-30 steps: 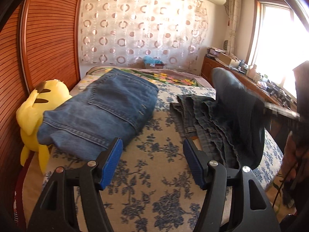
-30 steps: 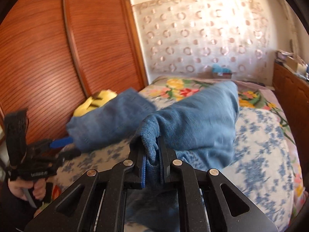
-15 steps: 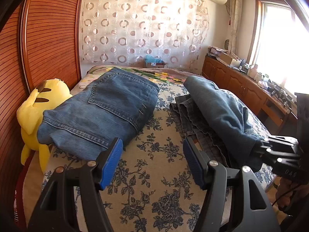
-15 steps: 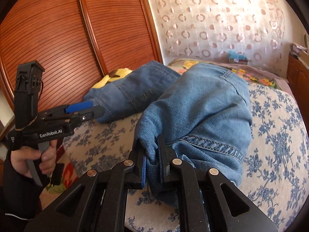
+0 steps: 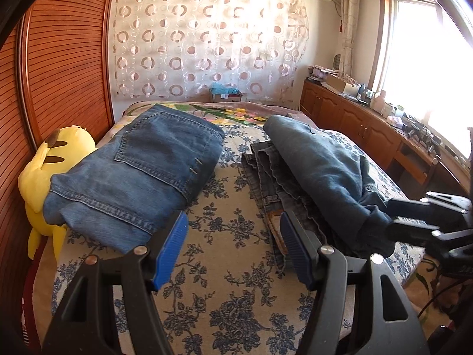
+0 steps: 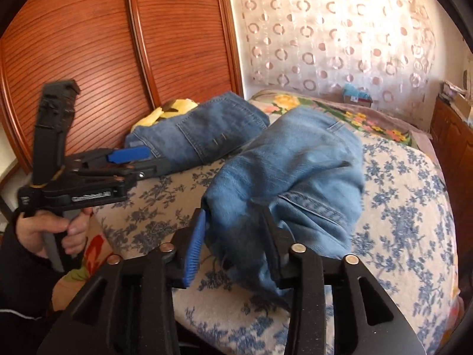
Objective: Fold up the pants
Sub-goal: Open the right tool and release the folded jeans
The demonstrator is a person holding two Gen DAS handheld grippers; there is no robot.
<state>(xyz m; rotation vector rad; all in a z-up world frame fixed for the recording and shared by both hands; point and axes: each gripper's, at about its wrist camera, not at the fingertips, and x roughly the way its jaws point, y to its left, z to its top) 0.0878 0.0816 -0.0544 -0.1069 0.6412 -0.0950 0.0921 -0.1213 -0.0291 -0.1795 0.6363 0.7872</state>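
Right tongs (image 6: 233,245) were opening, jaws parted around the near edge of the jeans (image 6: 295,171). Denim still sat between the blue pad and the black jaw, a bit blurred; the left pad stood clear of the cloth, contact on the right jaw could not be told. The jeans lay in a rolled bundle on the bed (image 6: 408,213), running from the right tongs away toward the headboard end. In the left wrist view the same jeans (image 5: 325,171) were ahead and to the right of the left tongs, lying over a darker crumpled pair (image 5: 266,177), with the right tongs (image 5: 393,216) at their near end.

Left tongs (image 5: 233,248) stood wide apart, nothing between the pads, hovering above bare floral bedspread (image 5: 230,304). A hand (image 6: 50,230) gripped their handle at the left of the right wrist view, where those tongs (image 6: 142,159) pointed at the folded pair.

Folded jeans (image 5: 139,174) lay ahead and left of the left tongs, back pocket up, flat on the bed. A yellow plush (image 5: 56,171) sat just beyond them to the left, touching them, against the wooden wardrobe (image 5: 65,59).
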